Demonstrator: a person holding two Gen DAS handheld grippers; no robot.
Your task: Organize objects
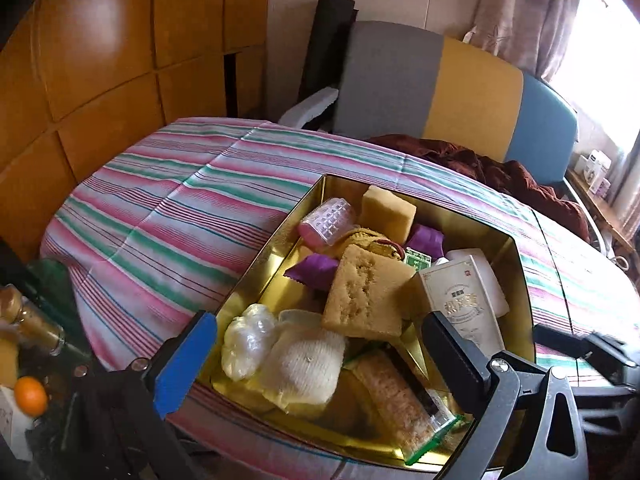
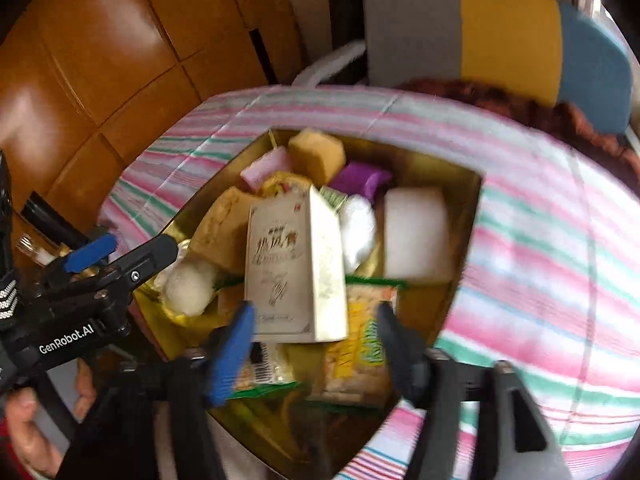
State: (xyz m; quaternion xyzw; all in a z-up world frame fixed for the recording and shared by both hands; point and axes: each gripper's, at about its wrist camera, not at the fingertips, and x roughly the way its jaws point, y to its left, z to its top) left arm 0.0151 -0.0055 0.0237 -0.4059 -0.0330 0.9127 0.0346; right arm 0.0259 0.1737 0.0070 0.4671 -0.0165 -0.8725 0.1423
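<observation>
Cream cardboard front and centre: carton (image 2: 294,264) lying propped on the heap inside the gold tin (image 2: 464,200), toward the tin's right side, printed face turned up. Runs lengthwise from near to far, near end low and pointing back at the right gripper (image 2: 316,344), far end raised against the yellow sponge (image 2: 224,224). Leans rather than lies flat. Right gripper wide open, blue finger to one side of the carton's near end, black finger to the other, gripping nothing. Looks like the reach-in stage of sorting, with this carton as the likely pick. Calls next for easing forward so both fingers flank the narrow sides, then closing squarely across the short axis; could slide off its perch if nudged. Left gripper (image 1: 320,356) open too, empty, hovering over the tin's near-left part above a white knitted ball (image 1: 304,364) and a snack packet (image 1: 400,400). Farther back in the tin, a pink roller (image 1: 326,220) and purple sachets (image 1: 426,238). Underneath everything, striped cloth (image 1: 160,220) in pink, green and white.
</observation>
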